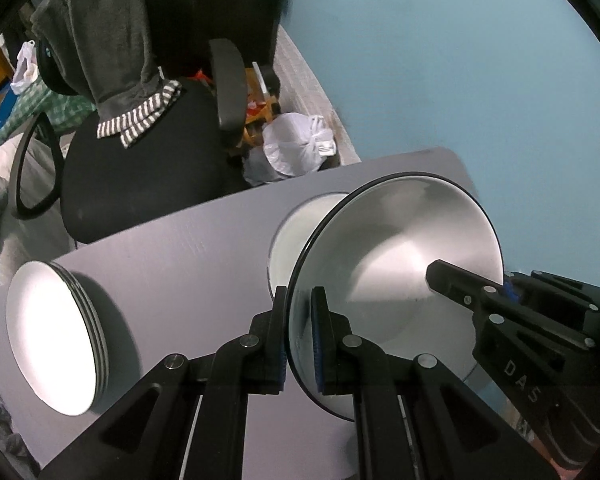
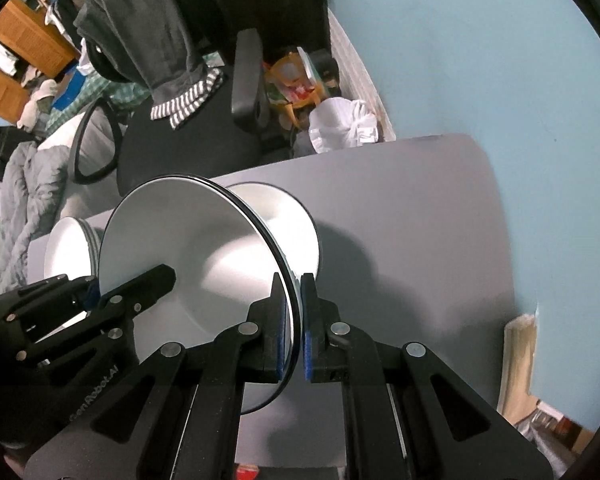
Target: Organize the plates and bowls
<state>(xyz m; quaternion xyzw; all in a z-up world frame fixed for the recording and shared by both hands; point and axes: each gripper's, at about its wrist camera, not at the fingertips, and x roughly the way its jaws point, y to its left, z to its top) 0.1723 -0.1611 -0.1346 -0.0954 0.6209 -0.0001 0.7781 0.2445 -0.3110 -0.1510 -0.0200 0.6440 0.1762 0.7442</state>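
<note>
Above the grey desk (image 1: 188, 248), a white plate (image 1: 396, 264) hangs tilted between the left gripper (image 1: 300, 320) and the right gripper (image 2: 296, 312), each with its jaws clenched on an opposite edge of the rim, over another plate (image 1: 300, 220) lying flat below. Because each grip covers only a thin strip of smooth rim, uneven motion of the two hands could twist the plate loose and drop it onto the one beneath. Carried left, it could clip the stack of plates (image 1: 56, 336) near the desk's edge.
</note>
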